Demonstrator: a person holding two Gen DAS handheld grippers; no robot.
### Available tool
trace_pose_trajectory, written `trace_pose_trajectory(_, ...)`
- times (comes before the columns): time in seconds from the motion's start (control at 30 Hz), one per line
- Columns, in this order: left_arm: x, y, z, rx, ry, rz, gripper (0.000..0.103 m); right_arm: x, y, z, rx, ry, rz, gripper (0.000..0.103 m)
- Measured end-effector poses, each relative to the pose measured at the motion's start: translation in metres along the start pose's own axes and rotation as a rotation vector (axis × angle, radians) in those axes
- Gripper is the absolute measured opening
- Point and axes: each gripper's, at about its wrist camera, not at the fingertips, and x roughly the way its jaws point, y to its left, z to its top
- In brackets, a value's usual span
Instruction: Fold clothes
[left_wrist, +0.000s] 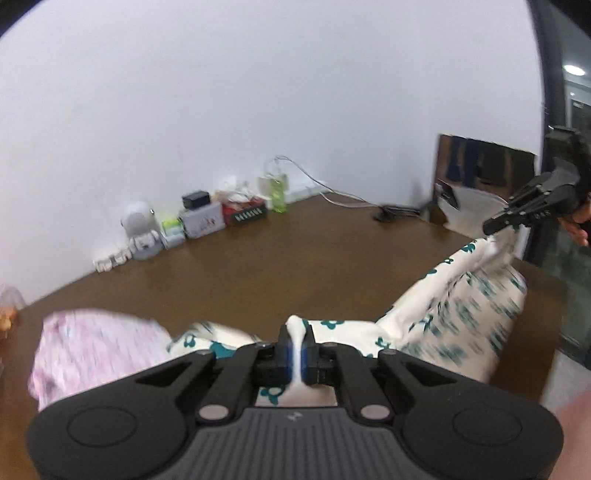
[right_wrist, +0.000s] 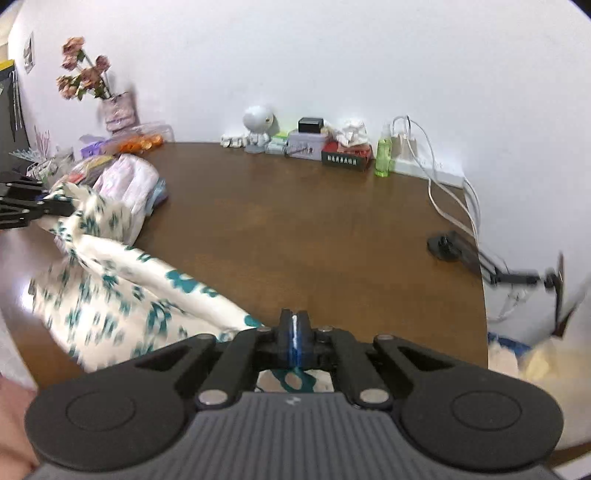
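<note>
**Between two sets of fingers, a garment hangs stretched above the surface**

At the near edge of each wrist view, the fingers are pinched together on white cloth with teal flowers. The left gripper has a ridge of fabric pushed up between its blue pads; the right gripper clamps another edge of the same garment, with a scrap of it showing under the fingers. The cloth runs as a sagging band from one grip to the other, so its long axis lies along the line joining the two hands, roughly parallel to the near edge of the surface. Its lower part droops blurred toward the wood; whether it touches is unclear. Neither hand is nearer: each holds an end.

Just beyond the left grip sits a pile of pink cloth. Farther off, bare brown wood lies ahead of both grippers, which looks the likely spot to lay the garment flat. Along the far wall stand a white robot figure, small boxes, a green bottle and a white cable.
</note>
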Motion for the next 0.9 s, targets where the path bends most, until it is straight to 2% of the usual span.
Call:
trace_pose_trajectory(0.1, -0.002, -0.018, -0.036, -0.034, 0.039, 0.004, 0.003, 0.002, 0.009, -0.041, 0.034, 0.029, -0.002, 0.001)
trace_pose_trajectory(0.23, 0.008, -0.016, -0.063, -0.135, 0.064, 0.002, 0.003, 0.017, 0.013, -0.074, 0.076, 0.036, -0.001, 0.002)
trace_pose_trajectory(0.4, 0.011, -0.016, -0.072, -0.161, 0.089, 0.001, 0.008, 0.015, 0.012, -0.086, 0.128, -0.004, -0.008, 0.004)
trace_pose_trajectory(0.43, 0.011, -0.016, -0.073, -0.166, 0.099, -0.003, 0.017, 0.012, 0.010, -0.086, 0.149, -0.022, -0.005, 0.010)
trace_pose_trajectory(0.47, 0.010, -0.016, -0.074, -0.171, 0.109, -0.006, 0.034, 0.007, 0.008, -0.087, 0.172, -0.042, -0.001, 0.023)
trace_pose_trajectory(0.53, -0.002, -0.014, -0.070, -0.188, 0.068, -0.018, 0.056, -0.004, 0.004, -0.086, 0.214, -0.098, -0.012, 0.041)
trace_pose_trajectory(0.6, -0.016, -0.013, -0.062, -0.213, -0.009, -0.041, 0.060, -0.020, 0.000, -0.084, 0.252, -0.178, -0.046, 0.042)
trace_pose_trajectory(0.67, -0.020, -0.014, -0.048, -0.216, -0.077, -0.066, 0.060, -0.013, 0.010, -0.079, 0.238, -0.195, -0.068, 0.042)
trace_pose_trajectory(0.73, -0.010, -0.023, -0.032, -0.177, -0.098, -0.073, 0.059, -0.004, 0.021, -0.073, 0.221, -0.207, -0.088, 0.041)
trace_pose_trajectory(0.8, 0.010, -0.039, -0.021, -0.128, -0.073, -0.092, 0.048, 0.005, 0.031, -0.068, 0.203, -0.219, -0.109, 0.040)
trace_pose_trajectory(0.87, 0.034, -0.054, -0.017, -0.083, -0.014, -0.118, 0.019, 0.018, 0.045, -0.064, 0.171, -0.205, -0.114, 0.036)
trace_pose_trajectory(0.9, 0.047, -0.061, -0.017, -0.065, 0.025, -0.127, 0.015, 0.028, 0.054, -0.063, 0.145, -0.182, -0.107, 0.036)
